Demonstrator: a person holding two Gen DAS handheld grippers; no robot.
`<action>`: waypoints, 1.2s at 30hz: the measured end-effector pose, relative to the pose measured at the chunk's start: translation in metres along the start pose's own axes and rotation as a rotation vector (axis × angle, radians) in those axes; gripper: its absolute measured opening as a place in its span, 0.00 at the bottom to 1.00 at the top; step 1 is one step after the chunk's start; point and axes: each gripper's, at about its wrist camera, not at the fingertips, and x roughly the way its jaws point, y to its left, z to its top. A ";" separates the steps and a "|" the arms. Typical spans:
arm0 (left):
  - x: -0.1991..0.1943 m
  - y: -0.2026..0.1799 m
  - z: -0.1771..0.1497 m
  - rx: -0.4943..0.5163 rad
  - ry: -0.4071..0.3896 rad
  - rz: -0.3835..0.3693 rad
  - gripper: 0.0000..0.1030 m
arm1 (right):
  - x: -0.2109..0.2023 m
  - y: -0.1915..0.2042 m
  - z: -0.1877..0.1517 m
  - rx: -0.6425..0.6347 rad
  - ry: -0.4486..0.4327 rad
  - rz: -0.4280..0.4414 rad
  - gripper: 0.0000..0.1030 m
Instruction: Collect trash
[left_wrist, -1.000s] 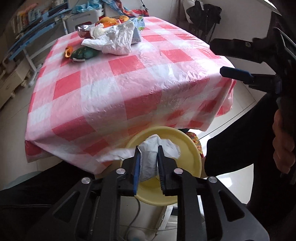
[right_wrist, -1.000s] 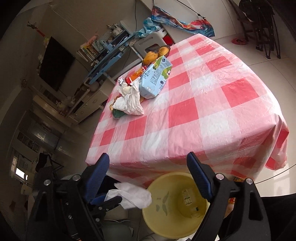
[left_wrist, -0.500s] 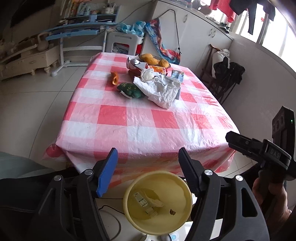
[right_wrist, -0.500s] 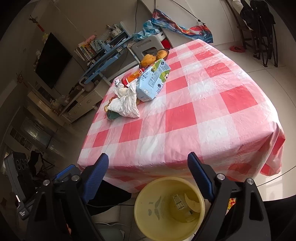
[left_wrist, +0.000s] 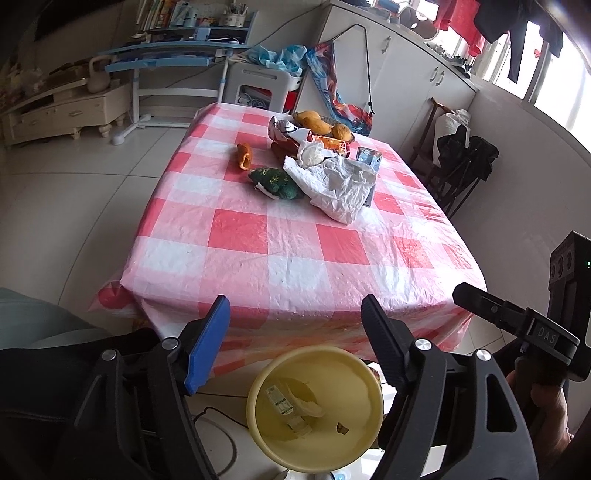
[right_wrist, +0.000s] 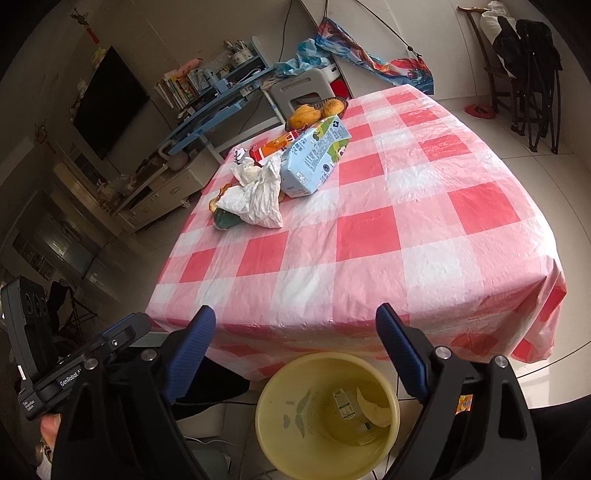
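Left wrist view: we see the left gripper (left_wrist: 295, 321) with its jaws spread apart, having just been opening, nothing between them. The yellow bin (left_wrist: 364, 435) sits directly below and between its fingers, with a few scraps inside. Ahead of it, on the checked tablecloth (left_wrist: 295, 243), lies a crumpled white bag (left_wrist: 338, 186) among other litter.

Right wrist view: we see the right gripper (right_wrist: 295, 332) with jaws wide and empty. The bin is just beneath its fingers; the blue carton (right_wrist: 314, 158) lies far ahead.

The tablecloth (left_wrist: 288, 236) is red-and-white checked. On it lie a white bag (left_wrist: 336, 184) and a light-blue carton (right_wrist: 314, 158). Below its edge stands a yellow bucket (left_wrist: 369, 432).
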 end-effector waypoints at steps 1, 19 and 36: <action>0.000 0.000 0.000 -0.001 0.000 0.001 0.68 | 0.000 0.000 0.000 -0.001 0.000 -0.001 0.82; 0.003 -0.001 0.000 0.011 0.001 0.019 0.69 | 0.000 0.002 -0.001 -0.003 0.000 -0.003 0.83; 0.003 -0.001 0.000 0.014 0.003 0.024 0.71 | 0.000 0.003 -0.001 -0.003 0.000 -0.004 0.83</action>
